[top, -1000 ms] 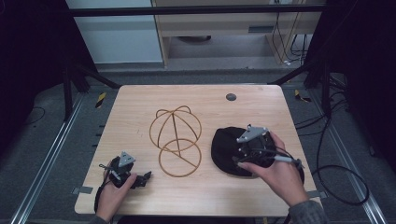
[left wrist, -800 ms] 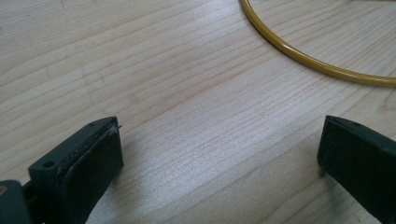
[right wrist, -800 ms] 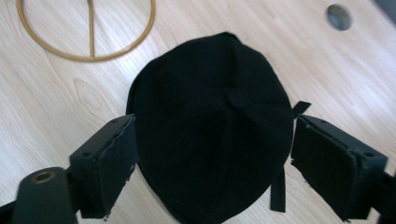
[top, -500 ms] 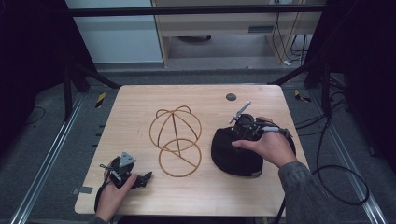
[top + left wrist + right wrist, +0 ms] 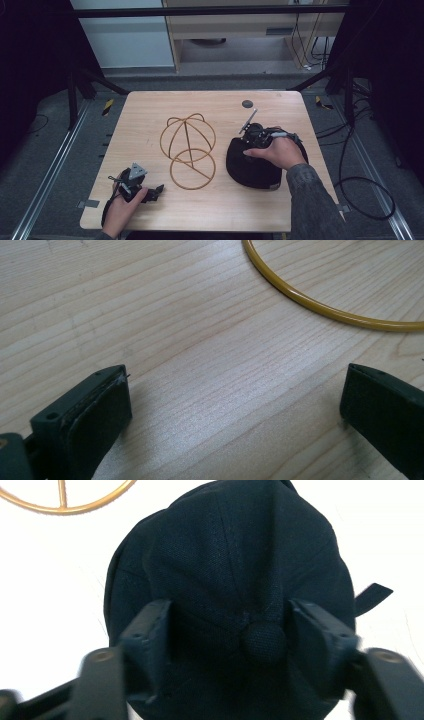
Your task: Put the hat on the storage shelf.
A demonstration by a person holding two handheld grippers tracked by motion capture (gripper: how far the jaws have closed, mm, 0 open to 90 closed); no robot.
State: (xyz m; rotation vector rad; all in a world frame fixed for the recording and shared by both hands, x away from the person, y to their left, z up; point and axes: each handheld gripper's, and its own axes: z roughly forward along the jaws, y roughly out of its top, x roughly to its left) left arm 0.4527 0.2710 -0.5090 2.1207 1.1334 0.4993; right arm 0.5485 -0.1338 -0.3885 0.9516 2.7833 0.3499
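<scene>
We see a black cap (image 5: pixel 252 167) of coarse woven cloth, its stitched panels meeting at a round covered button (image 5: pixel 263 641), lying crown-up on the right part of the pale, grained wooden table (image 5: pixel 150 125) beside a gold wire stand (image 5: pixel 188 150) of thin hoops. Our right gripper (image 5: pixel 230 630) has just been closing, its jaws straddling the crown around the button, though we cannot tell whether the pads press the cloth yet. Our left gripper (image 5: pixel 235 405) rests with jaws spread wide over bare wood near the stand's base ring.

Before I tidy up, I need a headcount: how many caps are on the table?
1: the black cap lies on the table's right side, beside the gold wire stand; none seems hidden.
</scene>
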